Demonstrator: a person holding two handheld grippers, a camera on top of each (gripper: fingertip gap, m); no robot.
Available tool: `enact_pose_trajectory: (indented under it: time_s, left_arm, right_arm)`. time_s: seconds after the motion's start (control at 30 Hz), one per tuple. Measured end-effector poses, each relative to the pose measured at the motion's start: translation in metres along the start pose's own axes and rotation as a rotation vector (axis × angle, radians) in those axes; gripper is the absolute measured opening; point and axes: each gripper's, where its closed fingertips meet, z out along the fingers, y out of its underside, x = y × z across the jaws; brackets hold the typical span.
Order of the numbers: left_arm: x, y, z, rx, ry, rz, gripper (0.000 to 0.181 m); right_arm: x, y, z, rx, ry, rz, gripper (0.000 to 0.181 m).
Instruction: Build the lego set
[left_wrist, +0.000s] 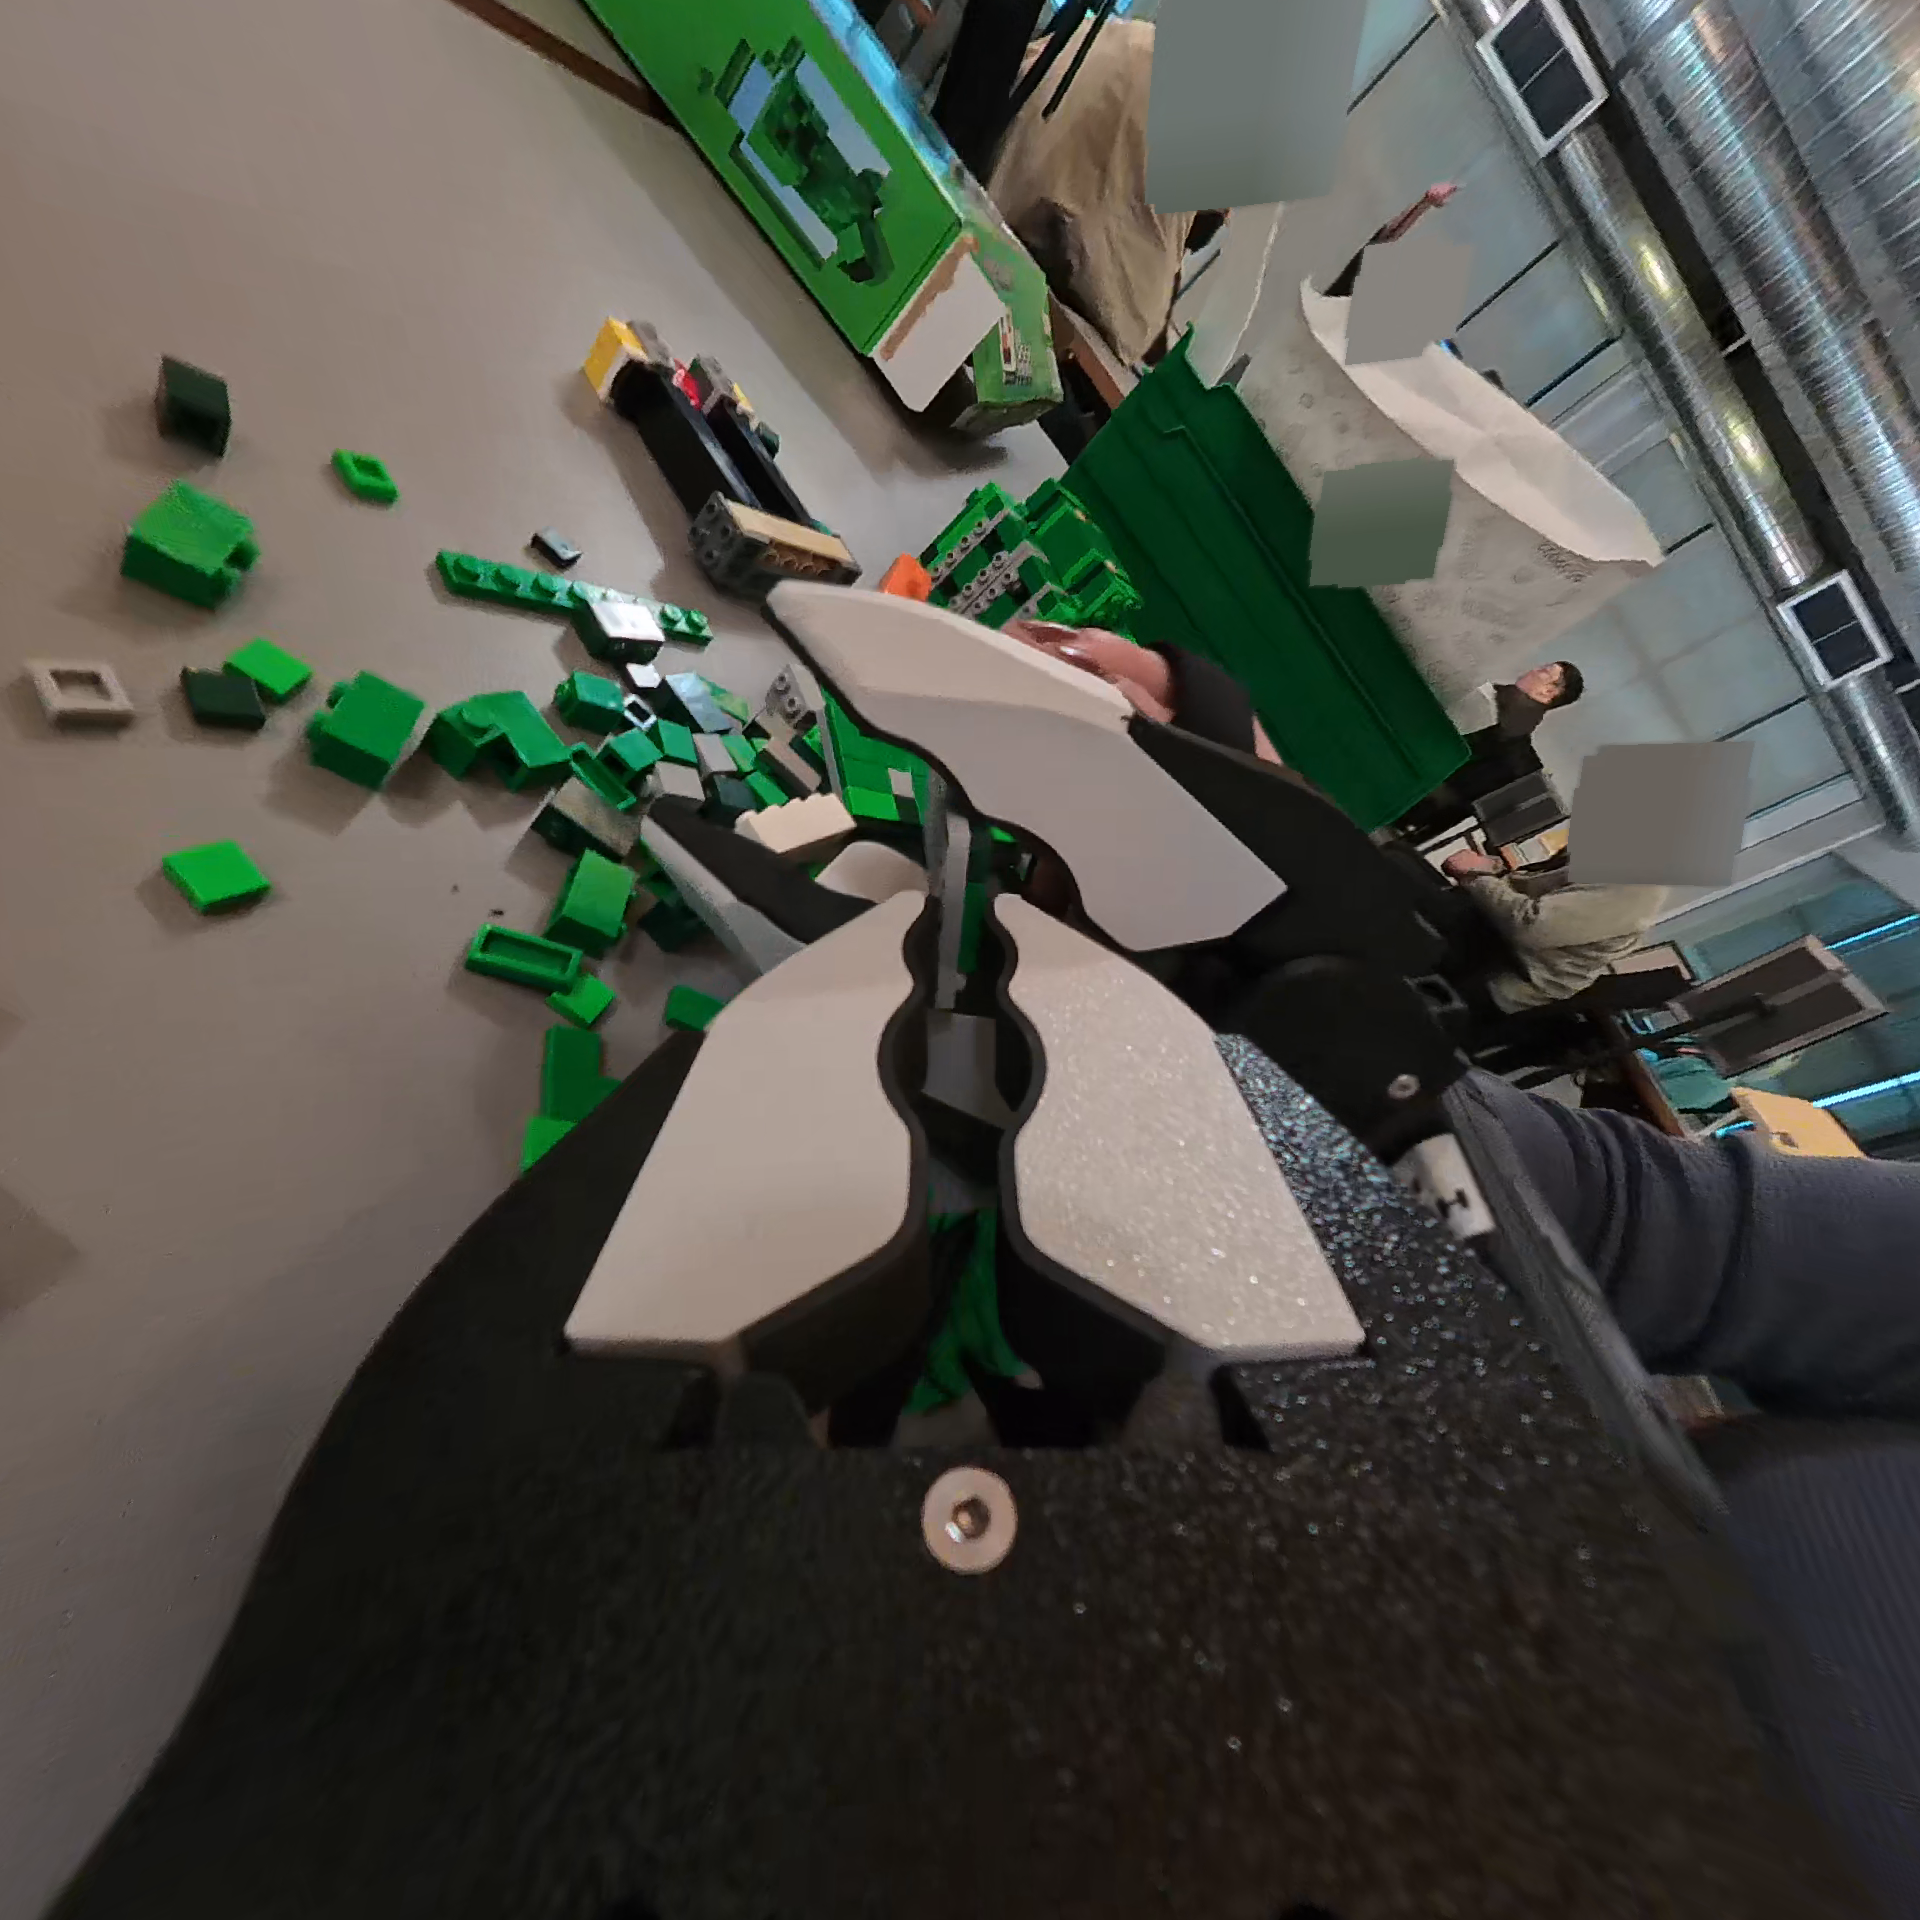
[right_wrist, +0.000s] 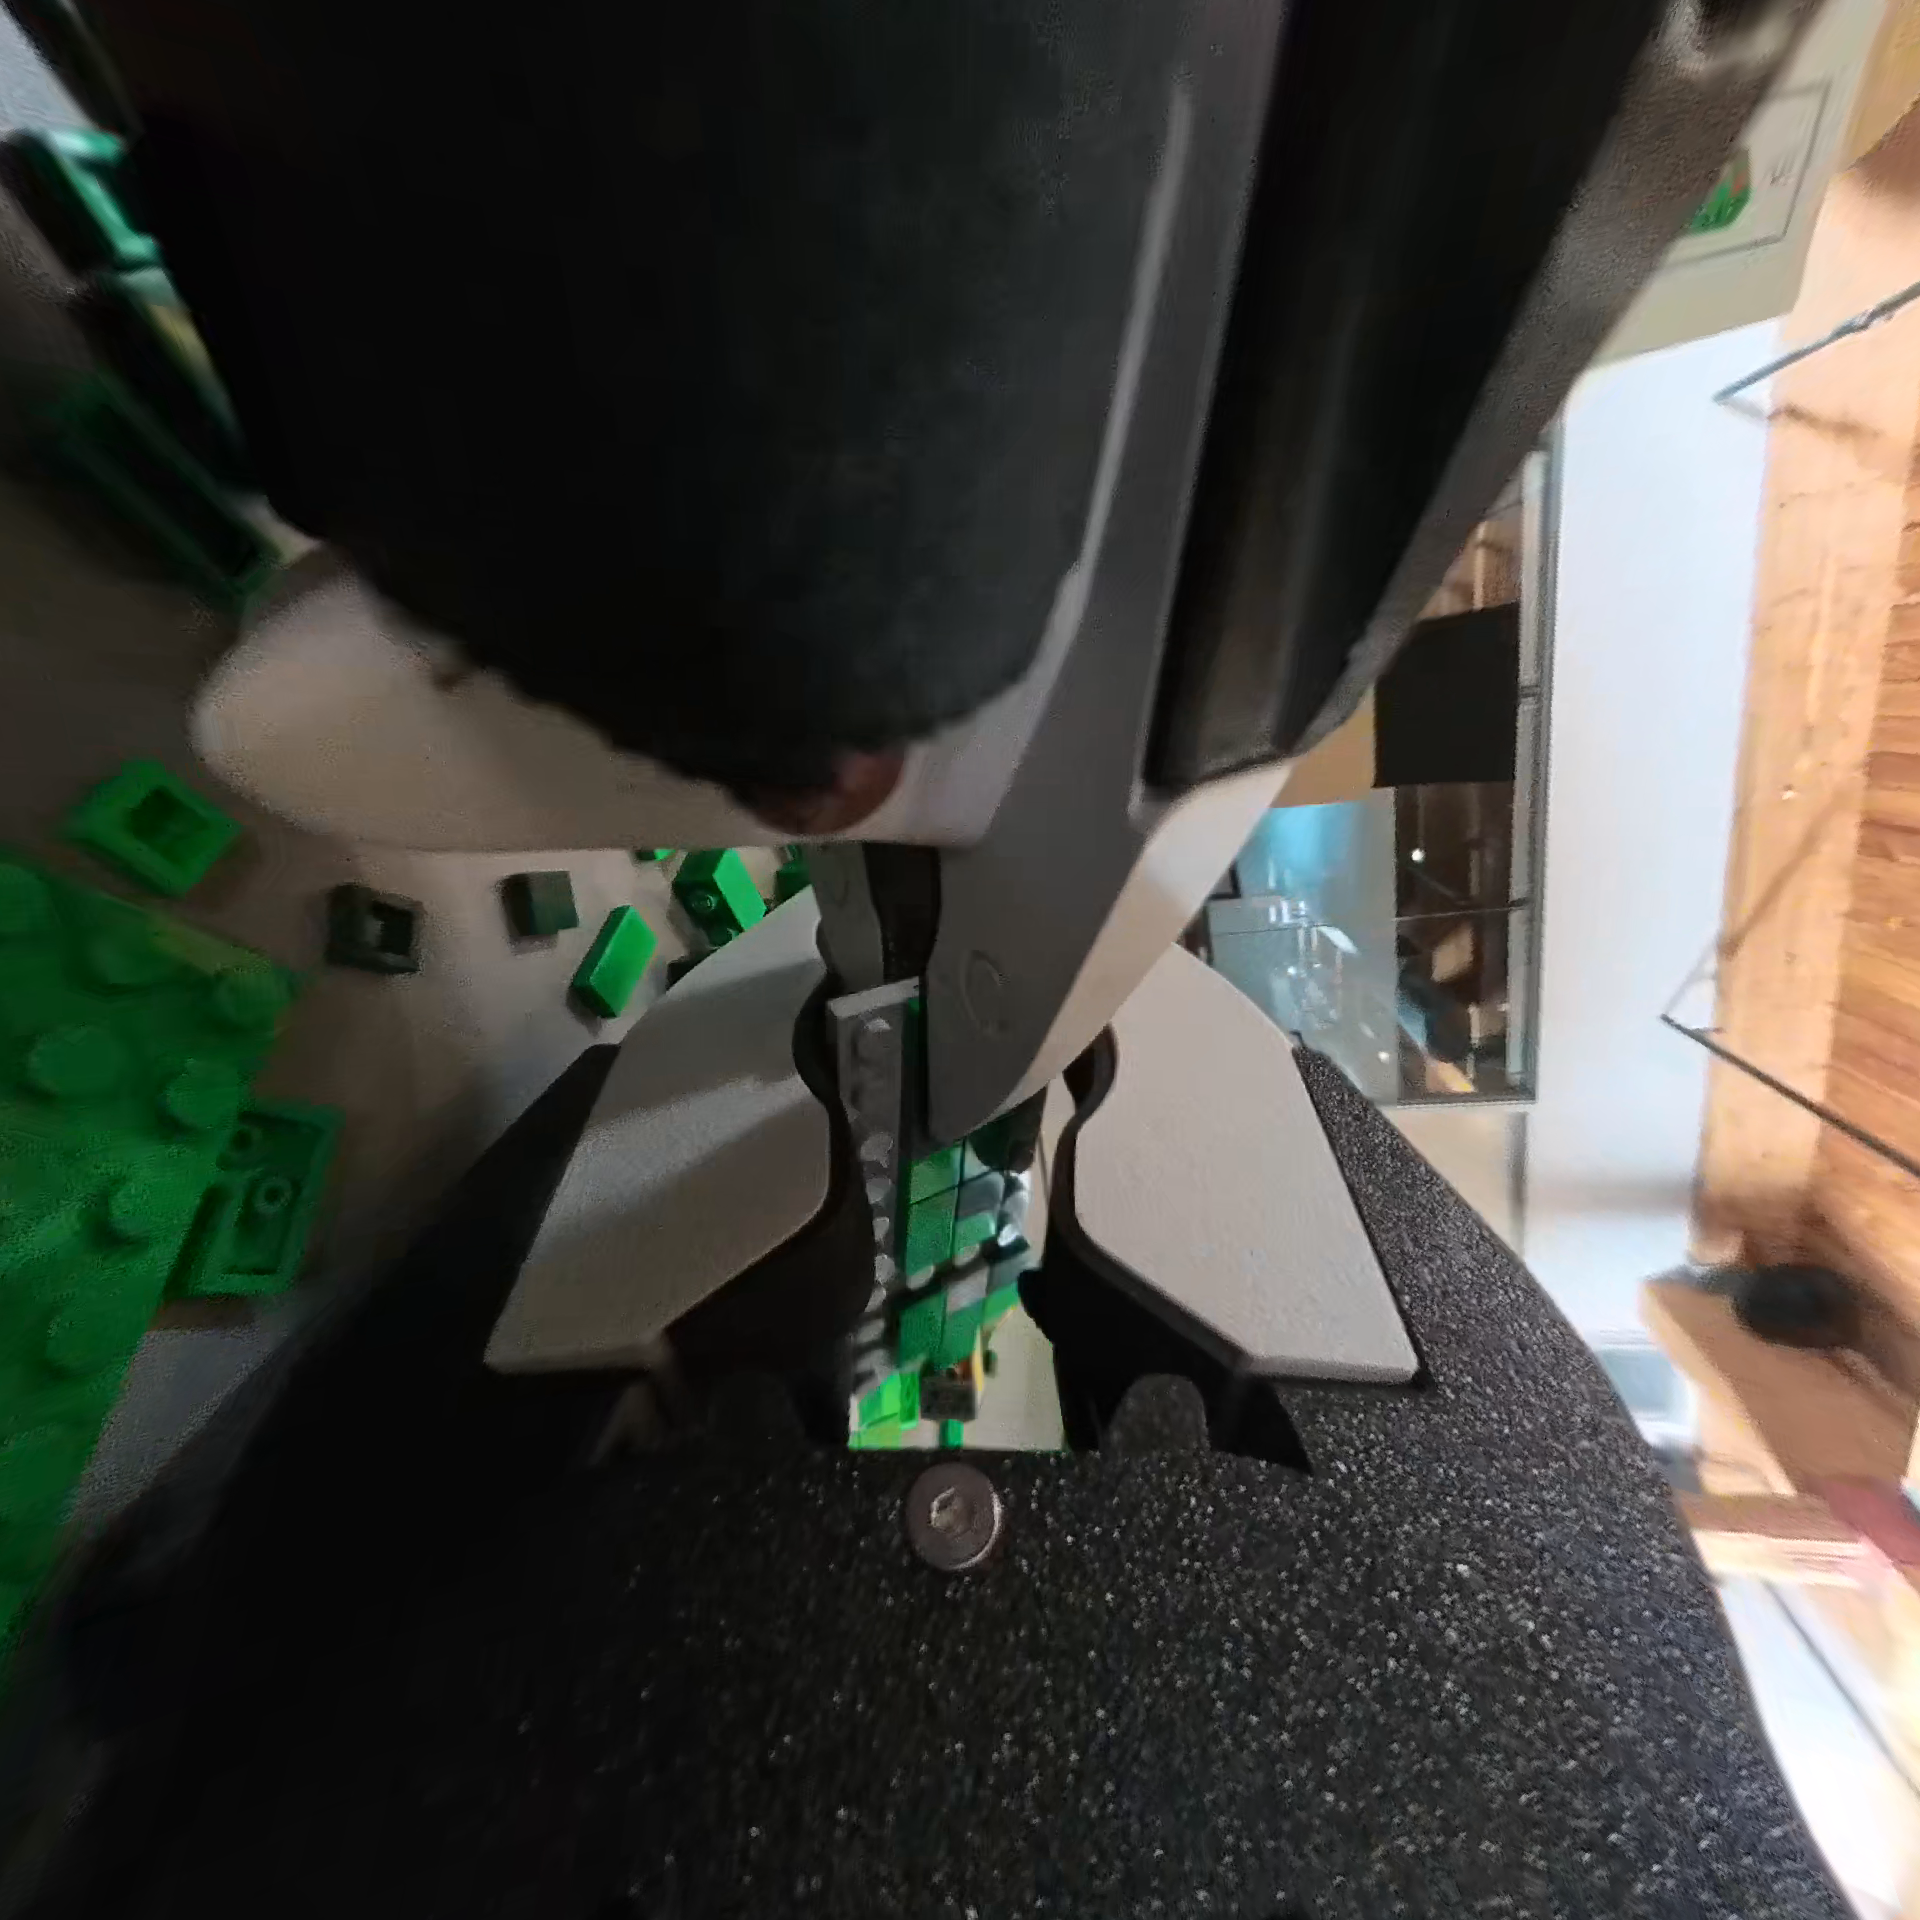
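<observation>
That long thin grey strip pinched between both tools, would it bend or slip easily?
The grey strip looks like hard plastic, so probably stiff, though its thinness might allow slight flex. Its studs likely help the right tool and left tool grip it. Probably very light.

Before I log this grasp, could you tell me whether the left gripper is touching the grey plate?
Touching. The left wrist view shows the left gripper closed with the thin grey plate pinched between its fingertips, no gap on either side.

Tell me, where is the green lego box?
In the left wrist view, the green lego box lies at the table's far edge, top centre, just beyond the black and yellow brick build.
</observation>
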Motion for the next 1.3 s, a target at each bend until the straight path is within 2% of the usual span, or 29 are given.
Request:
enact_pose_trajectory:
  time_s: [0.17, 0.23, 0.43, 0.63, 0.77, 1.1, 1.3]
  left_arm:
    - [0.007, -0.002, 0.002, 0.013, 0.022, 0.061, 0.019]
    - [0.003, -0.005, 0.002, 0.024, -0.014, 0.088, 0.028]
    - [0.004, -0.005, -0.001, 0.025, 0.000, 0.102, 0.006]
    - [0.005, 0.001, -0.002, -0.022, -0.005, 0.130, 0.006]
    - [0.003, 0.002, 0.000, -0.036, -0.041, 0.158, 0.006]
    - [0.008, -0.003, -0.003, 0.003, -0.009, 0.127, 0.006]
    - [0.007, -0.006, -0.004, 0.042, 0.006, 0.051, 0.006]
  right_arm:
    - [0.001, 0.004, 0.001, -0.002, -0.025, 0.078, 0.036]
    - [0.002, 0.004, 0.000, 0.002, -0.027, 0.094, 0.036]
    - [0.004, 0.000, -0.002, 0.050, -0.027, 0.119, 0.035]
    - [-0.001, -0.012, -0.006, 0.143, -0.068, 0.156, 0.040]
    - [-0.001, -0.014, -0.006, 0.138, -0.060, 0.136, 0.039]
    - [0.003, -0.015, -0.007, 0.149, -0.089, 0.213, 0.038]
    - [0.011, -0.014, -0.005, 0.088, 0.063, 0.024, 0.038]
